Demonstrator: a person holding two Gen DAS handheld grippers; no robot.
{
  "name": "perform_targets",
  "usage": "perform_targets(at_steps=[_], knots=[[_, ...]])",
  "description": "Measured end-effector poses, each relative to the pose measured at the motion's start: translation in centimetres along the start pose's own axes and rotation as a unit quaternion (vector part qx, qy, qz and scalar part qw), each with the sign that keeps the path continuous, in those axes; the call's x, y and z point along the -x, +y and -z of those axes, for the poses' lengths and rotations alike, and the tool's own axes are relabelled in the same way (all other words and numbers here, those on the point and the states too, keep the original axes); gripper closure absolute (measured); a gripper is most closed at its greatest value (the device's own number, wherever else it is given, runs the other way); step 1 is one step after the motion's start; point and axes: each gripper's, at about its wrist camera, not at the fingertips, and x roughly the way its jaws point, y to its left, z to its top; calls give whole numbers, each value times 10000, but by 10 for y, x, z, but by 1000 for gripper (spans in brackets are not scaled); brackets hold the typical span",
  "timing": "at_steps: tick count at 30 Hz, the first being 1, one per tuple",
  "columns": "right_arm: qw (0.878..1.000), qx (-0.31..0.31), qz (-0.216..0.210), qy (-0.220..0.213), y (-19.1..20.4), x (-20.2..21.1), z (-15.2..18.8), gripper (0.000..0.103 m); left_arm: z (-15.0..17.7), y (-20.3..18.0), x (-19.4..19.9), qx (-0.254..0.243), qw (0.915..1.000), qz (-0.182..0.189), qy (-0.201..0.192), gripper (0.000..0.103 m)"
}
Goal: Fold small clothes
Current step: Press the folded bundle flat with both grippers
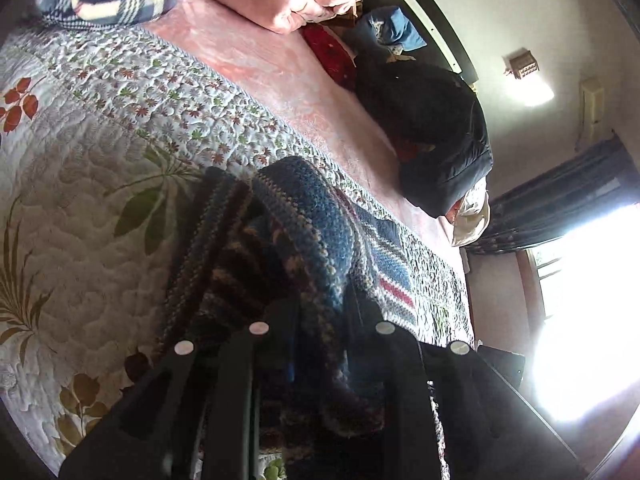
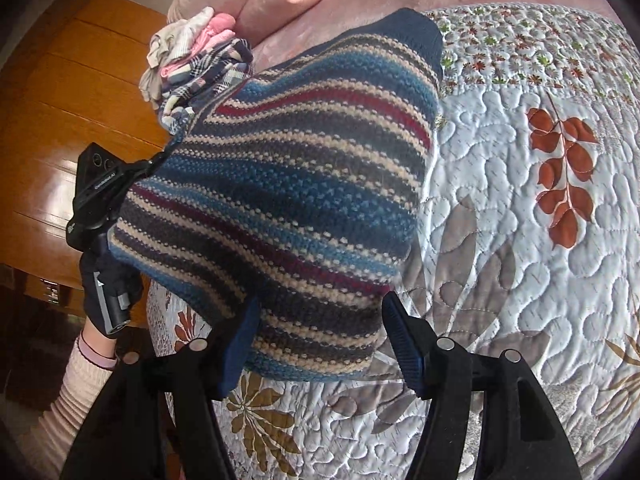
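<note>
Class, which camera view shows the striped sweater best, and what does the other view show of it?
The right wrist view: the sweater fills the middle, stripes clear, lifted above the quilt, a corner pinched by the left gripper. The left wrist view shows only a bunched, shadowed fold of it close up.

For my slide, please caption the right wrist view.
Striped sweater held above quilt; right gripper open.

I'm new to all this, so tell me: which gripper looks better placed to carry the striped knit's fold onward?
Probably the left gripper: it is shut on the striped knit, lifting a corner off the quilt. The right gripper is open around the knit's near edge, gripping nothing yet.
</note>
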Motion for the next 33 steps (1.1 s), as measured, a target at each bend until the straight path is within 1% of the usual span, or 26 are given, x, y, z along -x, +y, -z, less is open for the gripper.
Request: perform_targets(at_steps=[5,11,16,19,21,23,24,27,29,31,33], knots=[[9999,48,40,113,7,-11,1,39,0,20,-2,79,10000,19,31,86],[9998,41,83,171,7,-19,4,39,2,41,-8,149,9999,12,75,86],[9989,219,367,190,16,-29,4,39,11,60,-22,177,9995,-175,172,85],[9972,350,629,211,21,-36,6,39,14,66,-21,308,9993,-109,154,82],[9963,406,727,223,24,-38,6,39,14,64,-13,354,9991,-192,153,76],[9962,407,737,224,24,-38,6,39,15,59,1,287,9993,-221,70,76],[9964,396,722,223,24,-38,5,39,18,53,12,182,9994,-288,21,76],[9968,368,670,212,23,-38,5,39,30,29,40,-172,9993,-326,-30,75],[9970,360,660,203,24,-39,4,39,42,14,49,-397,9987,-308,52,68],[9970,348,662,194,23,-36,6,39,52,4,50,-604,9966,-514,200,61],[9970,344,666,198,23,-36,6,39,61,2,44,-625,9952,-639,405,58]])
